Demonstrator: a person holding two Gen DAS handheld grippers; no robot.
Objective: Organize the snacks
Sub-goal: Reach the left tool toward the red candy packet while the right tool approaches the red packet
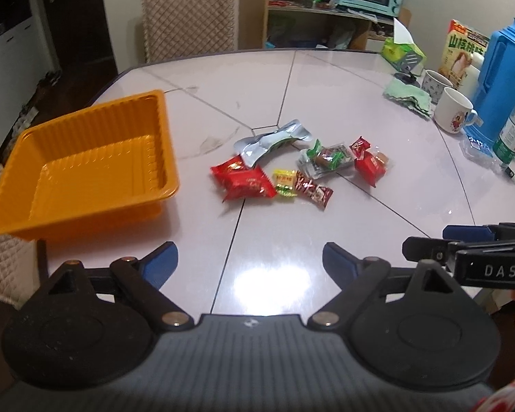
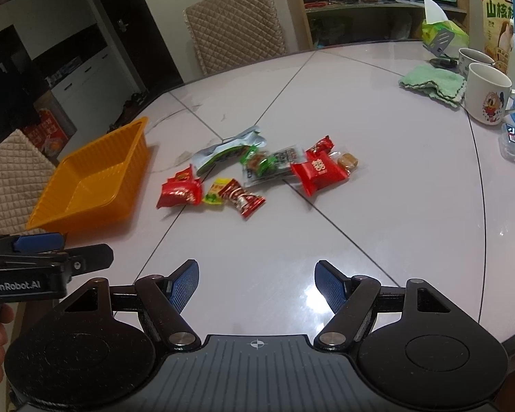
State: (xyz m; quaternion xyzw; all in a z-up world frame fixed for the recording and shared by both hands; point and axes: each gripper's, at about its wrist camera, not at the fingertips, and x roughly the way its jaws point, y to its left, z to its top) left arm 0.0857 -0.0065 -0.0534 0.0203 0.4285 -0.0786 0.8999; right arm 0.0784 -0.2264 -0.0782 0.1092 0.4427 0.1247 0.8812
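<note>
Several wrapped snacks lie in a loose pile mid-table: red packets [image 1: 243,180] [image 2: 180,190], a silver pouch [image 1: 271,139] [image 2: 228,152], a yellow-green candy [image 1: 284,183] [image 2: 217,192], a dark red candy [image 1: 314,190] [image 2: 242,199], a clear green pack [image 1: 329,159] [image 2: 267,166] and a red packet at the right [image 1: 369,166] [image 2: 317,171]. An empty orange tray [image 1: 27,185] [image 2: 44,213] sits left of them. My left gripper [image 1: 250,257] is open and empty, near the table's front edge. My right gripper [image 2: 256,283] is open and empty too, short of the pile.
Two white mugs [image 1: 453,110] [image 2: 487,91], a green cloth [image 1: 410,96] [image 2: 432,82], a blue jug [image 1: 501,79], a snack box [image 1: 463,51] and a tissue pack [image 1: 403,49] stand at the right. Quilted chairs [image 1: 189,13] [image 2: 235,24] stand behind and left of the table.
</note>
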